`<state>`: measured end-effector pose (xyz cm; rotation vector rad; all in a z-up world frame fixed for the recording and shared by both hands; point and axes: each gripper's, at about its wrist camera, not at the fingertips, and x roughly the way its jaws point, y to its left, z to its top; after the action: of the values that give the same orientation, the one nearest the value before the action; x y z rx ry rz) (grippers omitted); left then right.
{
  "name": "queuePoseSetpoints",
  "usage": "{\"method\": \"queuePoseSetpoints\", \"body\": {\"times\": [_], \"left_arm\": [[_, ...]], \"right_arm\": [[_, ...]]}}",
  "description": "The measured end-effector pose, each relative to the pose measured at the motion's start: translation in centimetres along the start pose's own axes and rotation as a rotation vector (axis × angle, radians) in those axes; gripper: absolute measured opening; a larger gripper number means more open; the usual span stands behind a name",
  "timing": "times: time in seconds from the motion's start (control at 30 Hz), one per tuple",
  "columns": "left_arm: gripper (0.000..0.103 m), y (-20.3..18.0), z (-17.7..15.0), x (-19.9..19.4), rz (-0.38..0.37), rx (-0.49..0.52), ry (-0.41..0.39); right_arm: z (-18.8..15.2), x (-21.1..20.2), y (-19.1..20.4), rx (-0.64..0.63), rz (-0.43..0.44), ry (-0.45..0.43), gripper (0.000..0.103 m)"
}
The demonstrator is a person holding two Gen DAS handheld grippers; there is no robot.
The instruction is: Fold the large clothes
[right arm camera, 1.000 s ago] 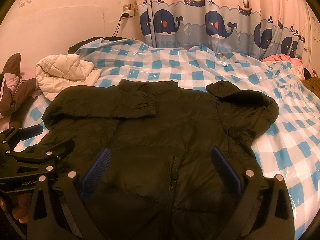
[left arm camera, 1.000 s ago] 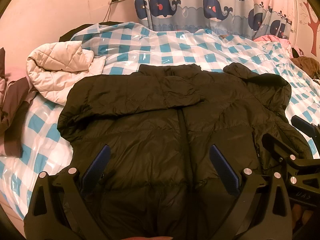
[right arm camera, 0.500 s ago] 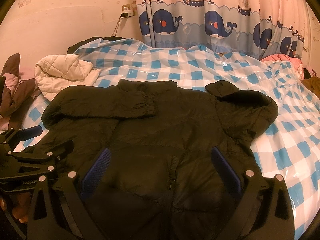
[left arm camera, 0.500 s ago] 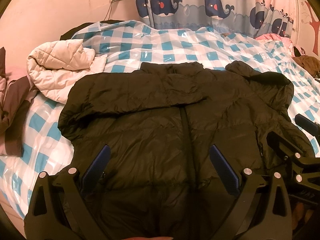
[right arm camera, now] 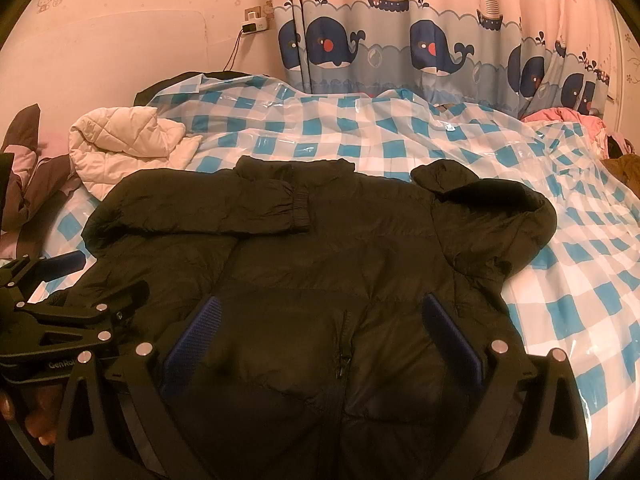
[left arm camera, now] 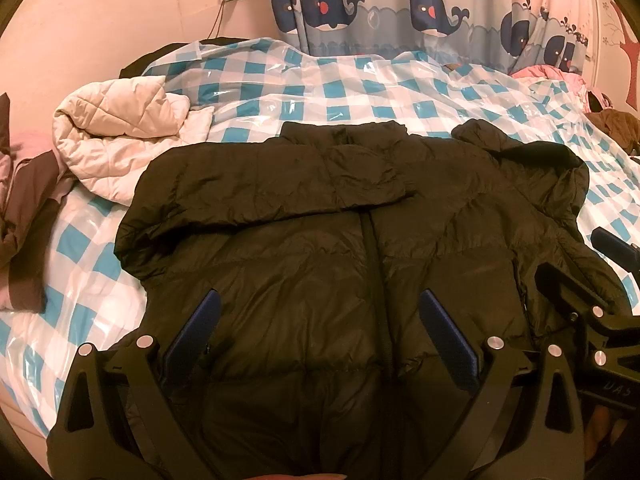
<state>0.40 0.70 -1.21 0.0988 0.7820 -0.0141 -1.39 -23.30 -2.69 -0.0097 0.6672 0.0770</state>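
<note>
A large black puffer jacket (left arm camera: pixel 360 248) lies front up on the checked bed cover, collar to the far side; it also shows in the right wrist view (right arm camera: pixel 320 264). Its left sleeve (right arm camera: pixel 224 208) is folded across the chest, and its right sleeve (right arm camera: pixel 492 216) is bunched at the right. My left gripper (left arm camera: pixel 316 316) hovers open and empty over the lower left front. My right gripper (right arm camera: pixel 320 320) hovers open and empty over the lower right front. Each gripper shows at the edge of the other's view.
A cream quilted garment (left arm camera: pixel 120 140) lies bunched at the far left of the bed. Brown and pink clothes (left arm camera: pixel 28 208) sit at the left edge. More clothes (right arm camera: pixel 624 164) lie at the far right. Whale curtains (right arm camera: pixel 400 40) and a wall stand behind.
Both grippers have drifted slightly back toward the near edge of the bed, staying open. The jacket has not moved.
</note>
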Motion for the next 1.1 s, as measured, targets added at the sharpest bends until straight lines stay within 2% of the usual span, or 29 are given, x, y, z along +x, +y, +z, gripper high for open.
{"method": "queuePoseSetpoints", "body": {"times": [0.83,1.03,1.1], "left_arm": [[0.095,0.26,-0.27,0.66,0.009,-0.008,0.024],[0.094,0.20,-0.32,0.86,0.056,0.028,0.004],[0.094,0.41,-0.11,0.80,0.039,0.033,-0.018]], "right_arm": [[0.02,0.10,-0.16,0.001,0.001,0.002,0.096],[0.07,0.07,-0.20,0.003,0.001,0.002,0.096],[0.10,0.06,-0.23,0.003,0.001,0.003,0.096]]}}
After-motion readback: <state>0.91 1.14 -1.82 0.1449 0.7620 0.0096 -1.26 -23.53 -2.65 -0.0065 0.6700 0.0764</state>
